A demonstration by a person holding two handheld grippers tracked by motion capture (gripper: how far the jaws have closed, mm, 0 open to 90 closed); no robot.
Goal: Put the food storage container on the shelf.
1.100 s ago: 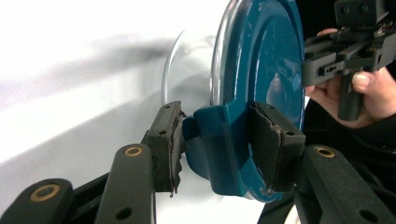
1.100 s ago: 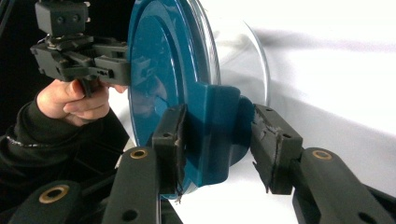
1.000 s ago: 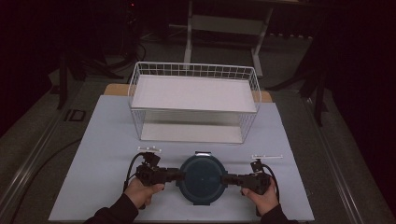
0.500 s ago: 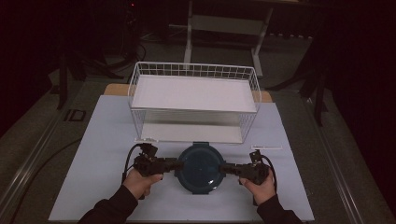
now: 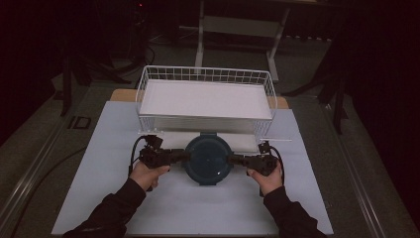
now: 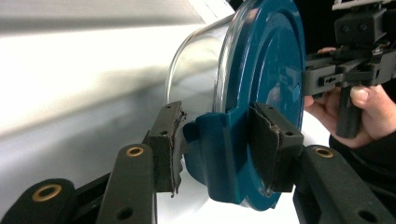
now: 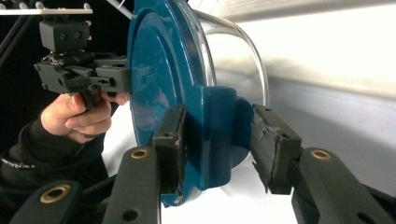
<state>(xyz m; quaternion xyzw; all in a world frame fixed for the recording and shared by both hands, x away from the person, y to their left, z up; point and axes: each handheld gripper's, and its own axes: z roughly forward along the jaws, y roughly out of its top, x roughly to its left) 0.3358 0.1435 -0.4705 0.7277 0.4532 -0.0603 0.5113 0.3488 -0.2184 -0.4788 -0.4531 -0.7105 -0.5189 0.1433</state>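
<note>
Seen from above, a white table fills the middle of the scene, with dark floor around it. At the near left, a person's left hand in a dark sleeve holds the left gripper, which points right toward the middle of the table. Its jaws are closed on the left clip of a round glass container with a dark blue lid. In the left gripper view, one pad presses on the flat top of the lid and the other pad sits against the blue clip on the underside, beside the clear glass wall.

The container is in the middle of the table, between the two grippers, just in front of the near edge of a white wire basket. The basket stands at the far side of the table and has a flat white sheet inside it.

At the near right, the right hand holds the right gripper, which points left. Its jaws are closed on the container's right clip. In the right gripper view, one pad lies on the lid's top and the other pad is against the clip below.
</note>
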